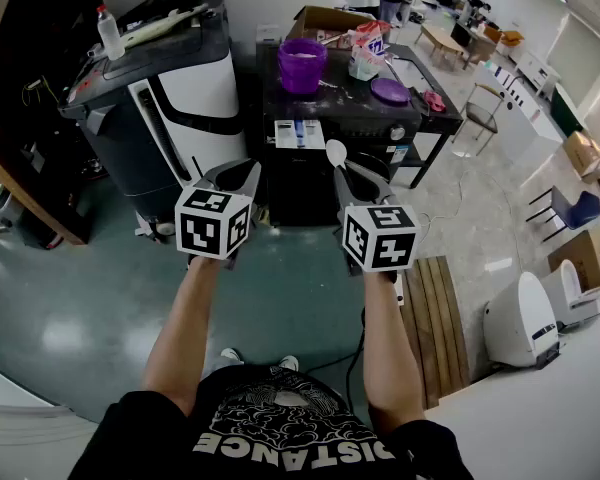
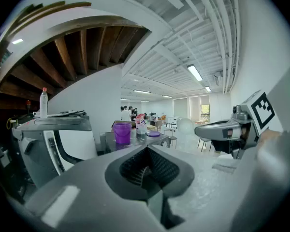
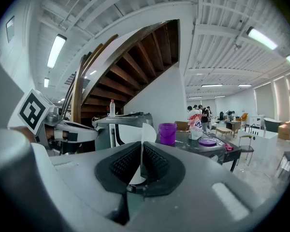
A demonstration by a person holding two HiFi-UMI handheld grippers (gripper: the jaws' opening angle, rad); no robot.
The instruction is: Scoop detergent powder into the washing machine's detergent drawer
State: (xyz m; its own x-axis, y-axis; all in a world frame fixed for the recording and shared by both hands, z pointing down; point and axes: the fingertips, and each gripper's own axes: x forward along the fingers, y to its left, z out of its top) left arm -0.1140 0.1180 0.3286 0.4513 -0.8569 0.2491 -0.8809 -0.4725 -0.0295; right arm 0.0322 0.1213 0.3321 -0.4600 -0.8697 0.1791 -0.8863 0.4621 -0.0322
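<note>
Forearms: both bare arms reach forward from a dark printed shirt, one gripper in each hand, side by side and level.
Left gripper [image 1: 236,174]: the jaws are pressed together with nothing between them – the left gripper view [image 2: 147,167] shows only the ribbed pads meeting.
Right gripper [image 1: 361,180]: the jaws are clamped on the handle of a white spoon [image 1: 336,153].
Spoon, long axis: it runs from the jaws straight away from the person, along the line of the gripper.
Spoon, direction: the bowl end leads and points toward the washing machine [image 1: 285,193]; the handle end sits inside the jaws.
Spoon, place: in the air just in front of the machine's front, below the drawer [image 1: 300,134], touching neither.
Spoon, look: plain white with a small oval bowl. In the right gripper view it stands edge-on [image 3: 141,146], a thin upright strip between the pads that widens at the top. I cannot tell if there is powder in it.
Washing machine: dark body with a dark top.
Drawer: a pale tray with blue parts at the top of the front.
Purple bucket [image 1: 302,65]: it stands upright on the machine's top, at the left.
Detergent bag [image 1: 368,50]: red and white, upright, right of the bucket.
Purple lid [image 1: 390,90]: it lies flat near the right front corner.
Left of the machine: a white-and-black appliance [image 1: 185,93] with a clear bottle [image 1: 110,33] on top.
Far end: tables, chairs and some people – too small for details.
</note>
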